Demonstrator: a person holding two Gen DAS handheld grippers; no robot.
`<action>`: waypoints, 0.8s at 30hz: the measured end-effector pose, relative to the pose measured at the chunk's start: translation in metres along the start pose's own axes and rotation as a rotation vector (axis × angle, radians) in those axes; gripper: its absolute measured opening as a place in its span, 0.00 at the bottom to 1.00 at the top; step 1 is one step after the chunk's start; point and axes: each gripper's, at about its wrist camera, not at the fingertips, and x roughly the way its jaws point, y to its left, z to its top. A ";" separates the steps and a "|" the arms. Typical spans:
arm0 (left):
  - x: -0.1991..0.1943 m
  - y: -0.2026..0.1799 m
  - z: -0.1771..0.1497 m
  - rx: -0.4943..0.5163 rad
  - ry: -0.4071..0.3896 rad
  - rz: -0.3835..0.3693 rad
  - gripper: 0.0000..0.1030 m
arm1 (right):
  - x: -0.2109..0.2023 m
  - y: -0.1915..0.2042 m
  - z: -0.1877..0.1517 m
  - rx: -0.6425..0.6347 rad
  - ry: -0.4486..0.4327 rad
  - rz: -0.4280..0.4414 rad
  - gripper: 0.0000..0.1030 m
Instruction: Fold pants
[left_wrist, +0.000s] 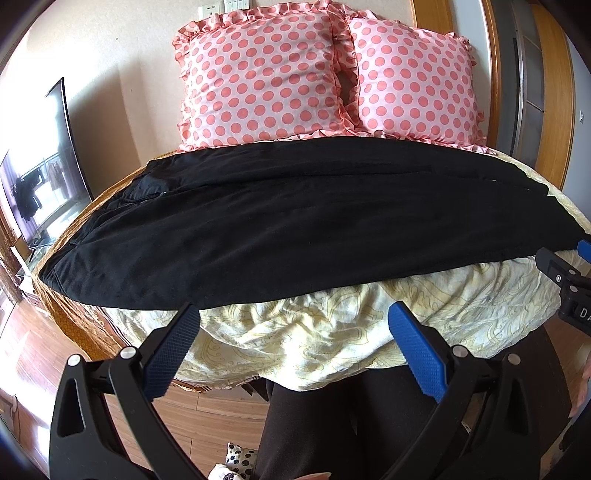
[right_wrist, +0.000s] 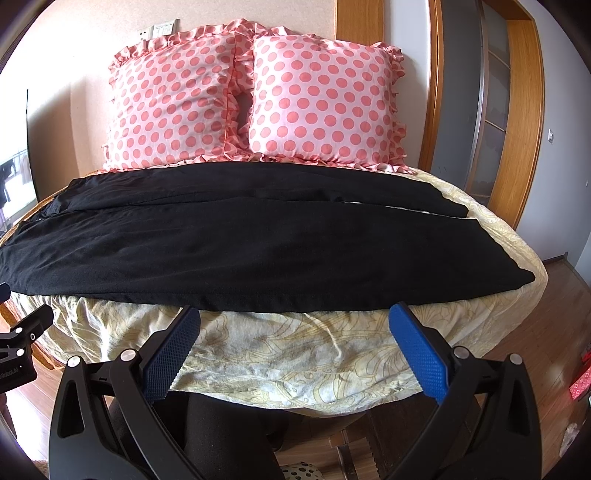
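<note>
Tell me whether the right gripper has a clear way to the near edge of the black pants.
Probably yes. The right gripper is open, holds nothing, and faces the near edge of the black pants. Only bare, rumpled bedspread lies between them, with nothing in the way.

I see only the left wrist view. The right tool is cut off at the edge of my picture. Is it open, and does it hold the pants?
Observer: In the right wrist view, the right tool is open. Its blue fingers stand apart and hold nothing.
Operator: Where do the leg ends lie? My view hides them.
Observer: Both lie flat on the bed sheet, at the right end of the black pants. The near leg end reaches further right than the far leg end.
Operator: Do the two legs touch there?
Observer: Not near the ends; a thin strip of sheet shows between them.
</note>
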 end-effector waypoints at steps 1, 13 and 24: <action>0.000 0.000 0.000 0.000 0.001 0.001 0.98 | 0.000 0.003 0.000 -0.001 -0.001 -0.001 0.99; -0.007 0.004 0.000 0.022 -0.057 0.034 0.98 | 0.001 -0.011 0.023 0.011 -0.055 -0.029 0.99; 0.019 0.058 0.076 -0.080 -0.132 0.097 0.98 | 0.078 -0.091 0.128 0.160 0.018 -0.043 0.99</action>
